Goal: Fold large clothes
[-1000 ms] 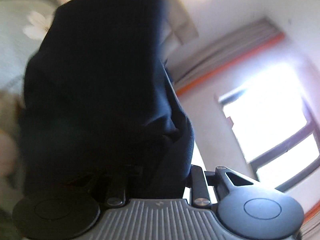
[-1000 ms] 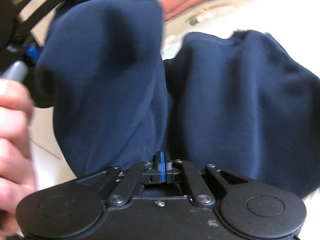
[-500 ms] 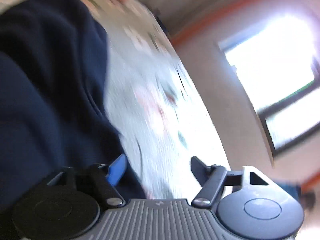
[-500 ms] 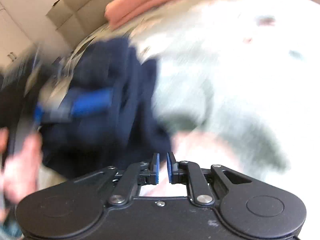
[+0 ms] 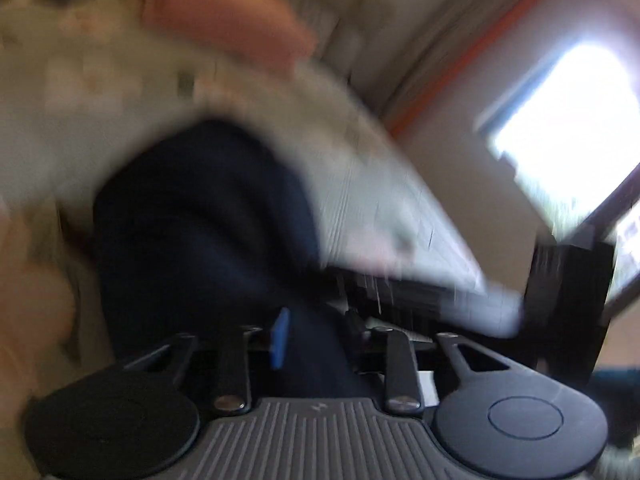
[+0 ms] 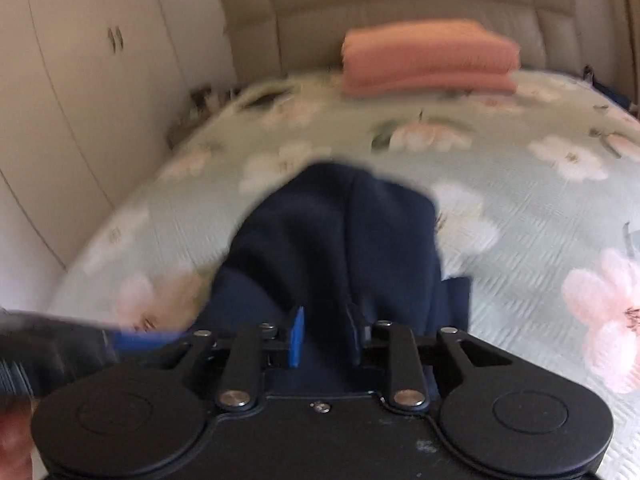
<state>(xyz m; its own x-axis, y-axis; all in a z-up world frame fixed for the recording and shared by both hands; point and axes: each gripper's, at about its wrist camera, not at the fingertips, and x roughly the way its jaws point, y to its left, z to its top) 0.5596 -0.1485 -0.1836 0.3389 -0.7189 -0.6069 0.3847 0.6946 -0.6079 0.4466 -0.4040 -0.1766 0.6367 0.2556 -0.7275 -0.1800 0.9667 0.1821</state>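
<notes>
Right claw [image 6: 326, 338], jaws opening, straddles the navy garment [image 6: 340, 236], which lies bunched on the floral bed [image 6: 520, 208]. Left claw [image 5: 316, 336] is closing on the same cloth. Risk: a loosened layer slips and spoils the fold. At 12 o'clock, folded pink blanket [image 6: 430, 56] and headboard [image 6: 400, 4]; wardrobe [image 6: 80, 80] at 10.

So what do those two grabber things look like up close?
The left gripper has a grey ribbed body, two round black discs at its sides, black link bars with silver screws, and a blue pad on one finger. The right gripper is all black, with the same round discs, silver screws and blue pads.
</notes>
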